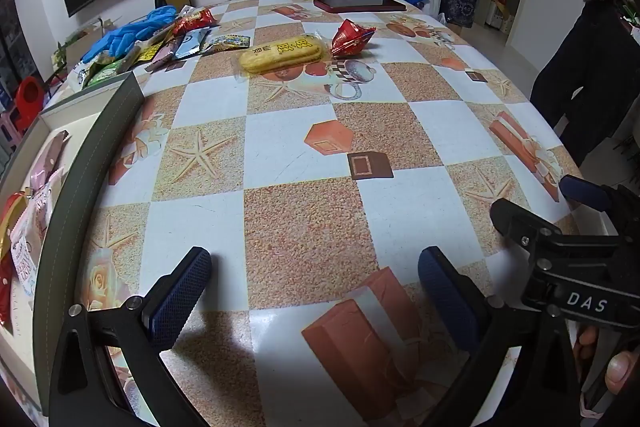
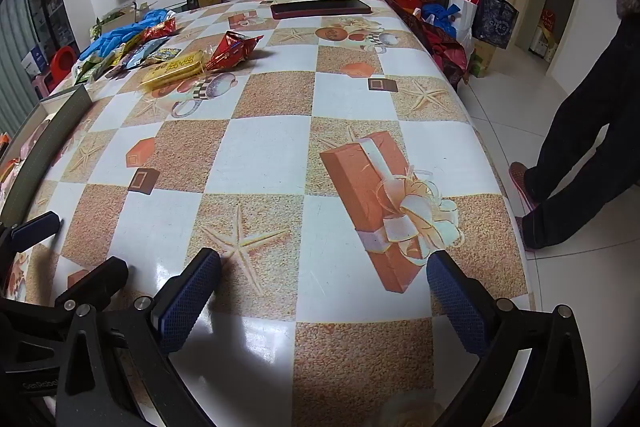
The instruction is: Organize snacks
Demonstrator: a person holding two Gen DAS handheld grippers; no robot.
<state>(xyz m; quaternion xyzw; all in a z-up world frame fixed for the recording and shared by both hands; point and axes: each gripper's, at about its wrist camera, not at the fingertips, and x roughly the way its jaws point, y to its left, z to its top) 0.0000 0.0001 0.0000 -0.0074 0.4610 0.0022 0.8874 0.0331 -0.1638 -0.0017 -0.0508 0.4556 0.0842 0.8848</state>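
Both tongs, left point(image 1: 316, 291) and right point(image 2: 324, 295), gape apart, empty, over the worktop point(image 1: 280, 147). Far off, yellow pack point(image 1: 281, 54) touches red pack point(image 1: 352, 37); box point(image 1: 80, 163) at left.

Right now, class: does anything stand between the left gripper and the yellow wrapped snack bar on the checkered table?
Nothing visible does. The left gripper is open, and only bare checkered tablecloth lies before the yellow wrapped snack bar. The red foil packet sits beside it, to the right.
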